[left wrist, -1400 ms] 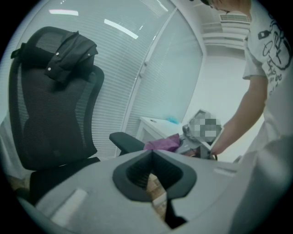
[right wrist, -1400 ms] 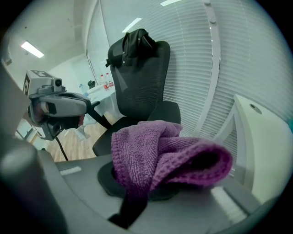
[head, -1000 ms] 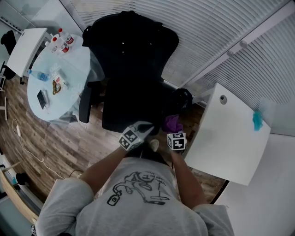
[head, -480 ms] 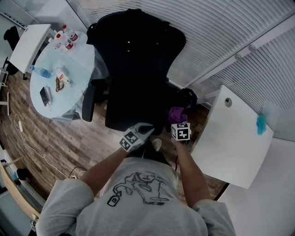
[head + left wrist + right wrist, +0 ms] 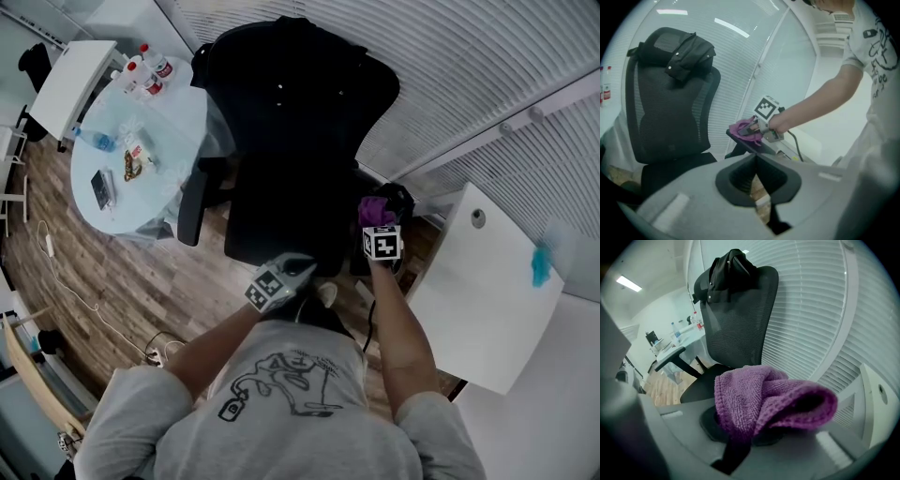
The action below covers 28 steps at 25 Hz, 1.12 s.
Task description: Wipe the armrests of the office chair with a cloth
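Note:
A black mesh office chair (image 5: 295, 141) has a dark jacket (image 5: 682, 49) draped over its top. My right gripper (image 5: 377, 225) is shut on a purple cloth (image 5: 375, 208) and holds it on the chair's right armrest (image 5: 751, 144). The cloth (image 5: 764, 399) fills the right gripper view and hides the jaws. The left armrest (image 5: 192, 208) is bare, and it also shows in the right gripper view (image 5: 670, 357). My left gripper (image 5: 281, 277) hovers in front of the seat, shut and with nothing in it (image 5: 756, 159).
A round glass table (image 5: 178, 103) with bottles, a phone and packets stands left of the chair. A white desk (image 5: 487, 291) is close on the right, with a teal item (image 5: 542, 265) at its far edge. Window blinds run behind the chair. A cable (image 5: 56, 272) lies on the wood floor.
My right gripper has slid the purple cloth forward along the right armrest, away from the person. The left gripper has hardly moved.

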### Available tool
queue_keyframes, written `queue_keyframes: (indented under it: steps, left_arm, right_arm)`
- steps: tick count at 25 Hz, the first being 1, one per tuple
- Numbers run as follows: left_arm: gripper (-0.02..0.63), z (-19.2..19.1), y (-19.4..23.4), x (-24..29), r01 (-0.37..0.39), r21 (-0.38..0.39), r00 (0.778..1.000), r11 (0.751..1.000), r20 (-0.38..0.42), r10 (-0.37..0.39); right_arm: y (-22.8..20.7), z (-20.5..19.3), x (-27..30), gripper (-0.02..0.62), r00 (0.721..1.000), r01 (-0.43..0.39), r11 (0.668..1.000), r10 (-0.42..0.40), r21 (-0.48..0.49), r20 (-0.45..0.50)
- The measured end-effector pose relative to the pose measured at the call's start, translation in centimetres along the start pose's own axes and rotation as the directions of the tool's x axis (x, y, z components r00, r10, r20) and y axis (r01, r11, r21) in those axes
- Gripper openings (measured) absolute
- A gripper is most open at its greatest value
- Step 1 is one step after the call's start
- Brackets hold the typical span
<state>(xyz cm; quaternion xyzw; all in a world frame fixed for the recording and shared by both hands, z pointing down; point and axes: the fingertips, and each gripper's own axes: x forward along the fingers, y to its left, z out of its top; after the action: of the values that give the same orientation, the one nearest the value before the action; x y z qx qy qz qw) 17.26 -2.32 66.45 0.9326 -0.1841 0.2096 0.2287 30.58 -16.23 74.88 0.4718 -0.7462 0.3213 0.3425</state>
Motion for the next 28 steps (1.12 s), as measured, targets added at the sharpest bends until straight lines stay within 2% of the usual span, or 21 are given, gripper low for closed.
queue_keyframes:
  steps: [6,15,28]
  left_arm:
    - [0.002,-0.2,1.0,-0.5,-0.021,-0.007,1.000,1.000,0.002,0.021]
    - [0.002,0.3,1.0,-0.2,-0.013,-0.006,1.000,1.000,-0.002,0.013]
    - [0.002,0.3,0.4,0.5,-0.002,0.011,1.000,1.000,0.005,0.002]
  right_arm:
    - [-0.6,1.4,1.0,0.034,1.000,-0.002,1.000,0.002,-0.022,-0.011]
    - [0.0,1.0,0.5,0.034,1.000,0.017,0.999,-0.016,-0.051,0.018]
    - [2.2,-3.3,-2.6,0.034,0.999,0.033,0.996,-0.032,-0.079,0.013]
